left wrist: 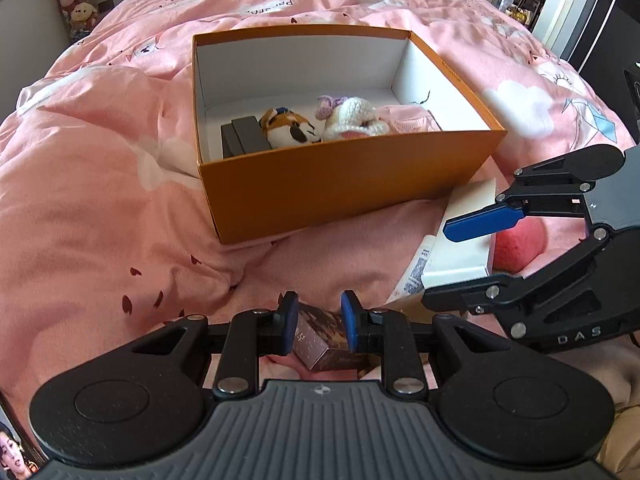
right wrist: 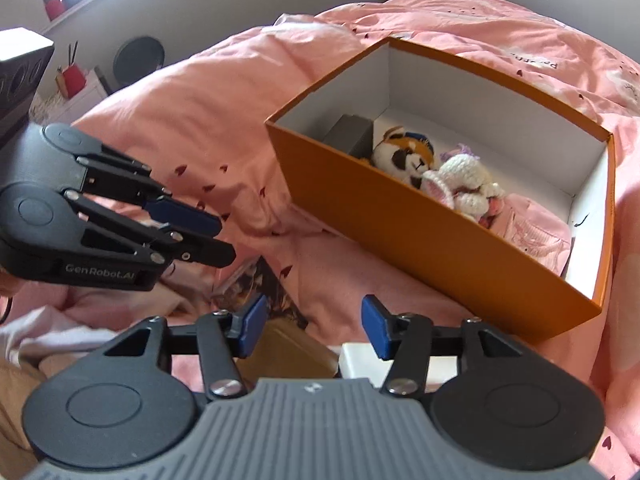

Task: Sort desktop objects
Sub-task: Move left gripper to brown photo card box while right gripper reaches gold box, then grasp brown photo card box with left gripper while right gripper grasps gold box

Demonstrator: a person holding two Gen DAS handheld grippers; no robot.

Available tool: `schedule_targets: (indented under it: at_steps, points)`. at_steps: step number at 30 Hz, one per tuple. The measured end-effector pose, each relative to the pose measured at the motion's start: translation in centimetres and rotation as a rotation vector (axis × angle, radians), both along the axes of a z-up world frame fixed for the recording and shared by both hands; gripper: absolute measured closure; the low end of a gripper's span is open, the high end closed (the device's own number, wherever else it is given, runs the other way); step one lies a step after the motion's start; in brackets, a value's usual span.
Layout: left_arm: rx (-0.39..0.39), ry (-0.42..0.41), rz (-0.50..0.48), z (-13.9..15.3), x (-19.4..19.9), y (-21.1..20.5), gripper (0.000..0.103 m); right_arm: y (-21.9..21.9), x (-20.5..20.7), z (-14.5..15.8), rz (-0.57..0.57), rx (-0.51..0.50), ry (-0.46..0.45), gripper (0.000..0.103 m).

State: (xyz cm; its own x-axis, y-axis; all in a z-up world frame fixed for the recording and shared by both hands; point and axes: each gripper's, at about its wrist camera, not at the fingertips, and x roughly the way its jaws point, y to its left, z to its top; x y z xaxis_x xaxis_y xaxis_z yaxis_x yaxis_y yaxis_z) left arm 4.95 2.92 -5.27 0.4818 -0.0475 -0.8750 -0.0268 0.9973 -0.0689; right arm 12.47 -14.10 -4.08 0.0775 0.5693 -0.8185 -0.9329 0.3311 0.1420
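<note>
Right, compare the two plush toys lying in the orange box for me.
The tiger plush is orange and white with dark markings and smooth fur; the crocheted bunny is cream and pink, with a knitted texture. The tiger plush lies beside the dark grey block; the crocheted bunny lies beside the pink cloth. Both lie on their sides, touching, inside the orange box.

Counted on the bed: boxes, toys, claws

One orange box (left wrist: 344, 192) holding two plush toys (left wrist: 292, 128), two dark blocks (left wrist: 244, 140) and one pink pouch (left wrist: 408, 122); one white box (left wrist: 460, 248), one small patterned box (left wrist: 324, 340), one pink ball (left wrist: 518, 246), two claws (left wrist: 319, 322).
</note>
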Motion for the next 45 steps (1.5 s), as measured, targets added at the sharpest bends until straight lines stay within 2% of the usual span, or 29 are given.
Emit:
schedule_targets:
  at_steps: [4, 11, 15, 24, 29, 34, 41, 45]
  points:
    - [-0.006, 0.011, -0.010, -0.5, -0.4, -0.2, 0.076, 0.4, -1.3, -0.5, 0.105, -0.078, -0.023, 0.041]
    - [0.003, 0.023, -0.014, -1.0, -0.8, -0.2, 0.076, 1.3, -1.3, -0.7, 0.184, -0.160, 0.003, 0.041]
    - [0.002, 0.027, -0.007, -1.1, -0.7, -0.1, 0.076, 1.9, -2.0, -1.3, 0.240, -0.203, -0.011, 0.041]
    - [0.006, 0.027, 0.005, -1.1, -0.8, 0.4, 0.076, 3.6, -1.9, -2.7, 0.276, -0.258, -0.058, 0.041]
    - [-0.004, 0.028, 0.026, -1.0, -0.7, 1.0, 0.076, 3.8, -2.2, -2.9, 0.289, -0.256, -0.079, 0.050]
    - [-0.017, 0.023, 0.053, -0.9, -0.7, 1.7, 0.076, 3.9, -1.5, -2.2, 0.240, -0.218, -0.077, 0.056]
    - [-0.059, 0.023, 0.106, -0.9, -0.7, 3.0, 0.076, 4.3, 0.9, -0.6, 0.092, -0.119, -0.036, 0.057]
    - [-0.078, 0.027, 0.123, -1.0, -0.6, 3.5, 0.076, 4.7, 1.9, -0.6, 0.017, -0.120, -0.085, 0.056]
